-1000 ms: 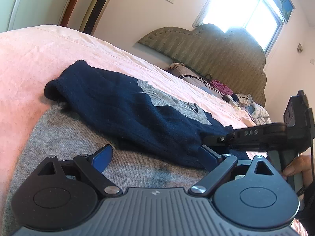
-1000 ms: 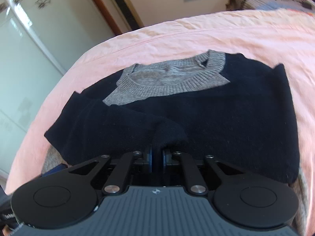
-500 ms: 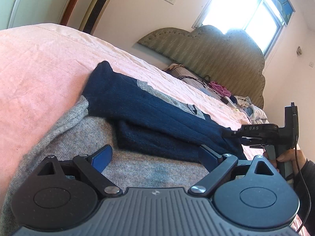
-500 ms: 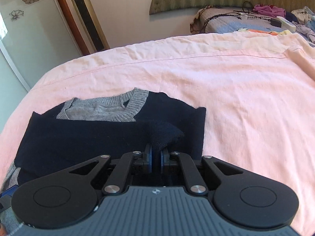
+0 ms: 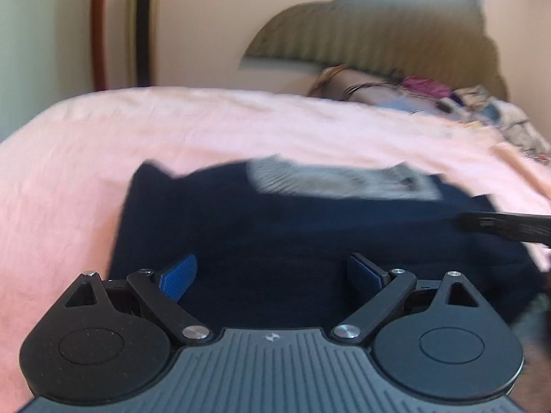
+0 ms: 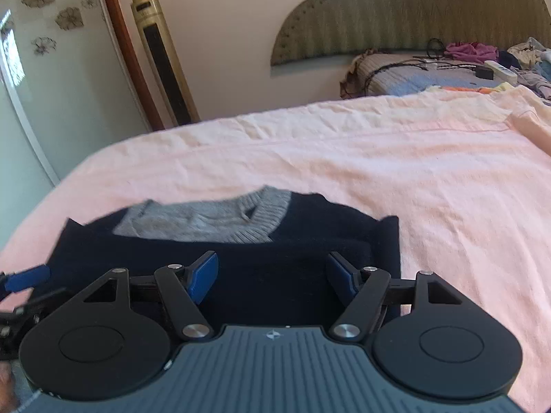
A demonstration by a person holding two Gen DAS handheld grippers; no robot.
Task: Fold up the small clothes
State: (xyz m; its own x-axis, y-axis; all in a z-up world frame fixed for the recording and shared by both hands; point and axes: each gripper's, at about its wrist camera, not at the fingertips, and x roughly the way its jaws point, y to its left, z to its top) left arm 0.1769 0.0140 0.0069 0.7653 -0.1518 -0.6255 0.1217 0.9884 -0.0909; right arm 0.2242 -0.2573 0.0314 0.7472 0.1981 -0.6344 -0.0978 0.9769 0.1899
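A navy sweater (image 6: 327,220) with a grey ribbed collar (image 6: 213,220) lies flat on the pink bed sheet (image 6: 378,158), its sleeve laid across the body. My right gripper (image 6: 272,263) hovers over its near edge. Its jaws are opening, and only flat fabric lies beneath the gap, with no pad pressing on it. In the blurred left wrist view the same sweater (image 5: 292,227) fills the middle, and my left gripper (image 5: 272,268) stands open above it, holding nothing. The right gripper's finger (image 5: 499,227) reaches in from the right edge. A blue pad of the left gripper (image 6: 27,277) shows at the right wrist view's left edge.
Bare pink sheet stretches beyond and to the right of the sweater. A padded headboard (image 6: 413,10) backs a heap of clothes and cables (image 6: 465,62) at the far right. A gold tower unit (image 6: 162,55) stands by the wall, past the bed's left edge.
The right gripper, shut on a navy fold before, has opened and let it drop onto the sweater. The left gripper swung across, so the sweater now lies straight ahead of it.
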